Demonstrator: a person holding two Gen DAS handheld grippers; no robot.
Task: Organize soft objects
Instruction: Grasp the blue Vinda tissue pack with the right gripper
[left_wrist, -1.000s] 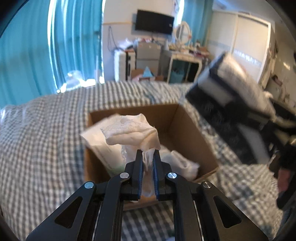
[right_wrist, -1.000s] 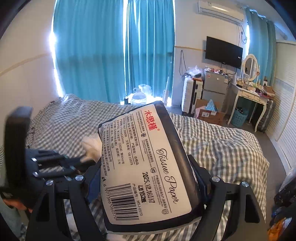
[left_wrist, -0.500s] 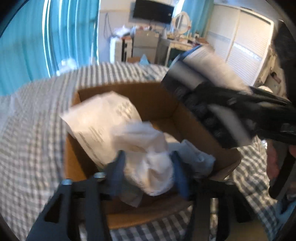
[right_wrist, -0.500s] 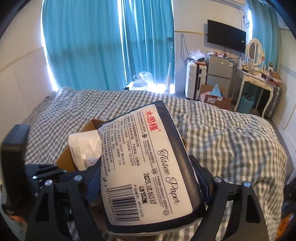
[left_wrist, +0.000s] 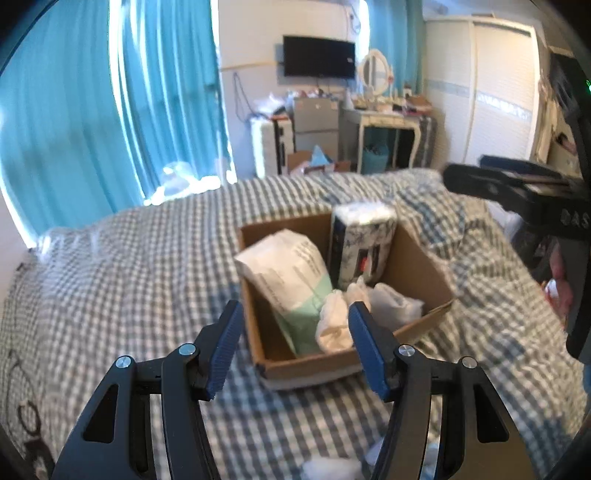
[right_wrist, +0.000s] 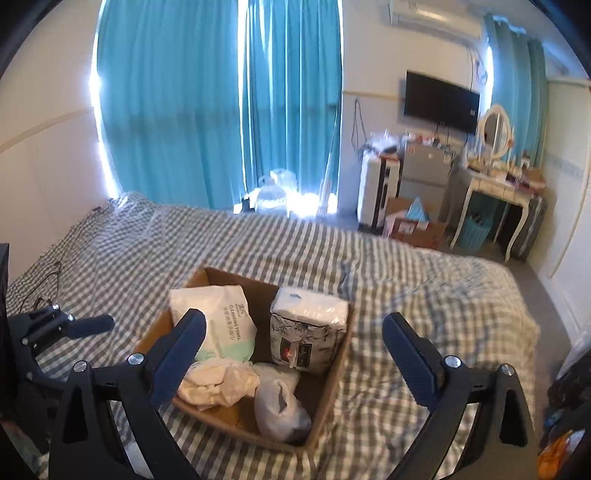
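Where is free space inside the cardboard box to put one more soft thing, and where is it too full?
In the cardboard box, bare floor shows only near the front wall, between the cream cloth and the grey bundle. The back is crowded: the cleansing towel pack and the tissue pack stand there. Outside the box, the checked bedspread is bare.

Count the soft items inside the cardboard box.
4: white-and-green towel pack far left, patterned tissue pack far right, cream cloth near left, grey cloth near right. More may lie underneath.
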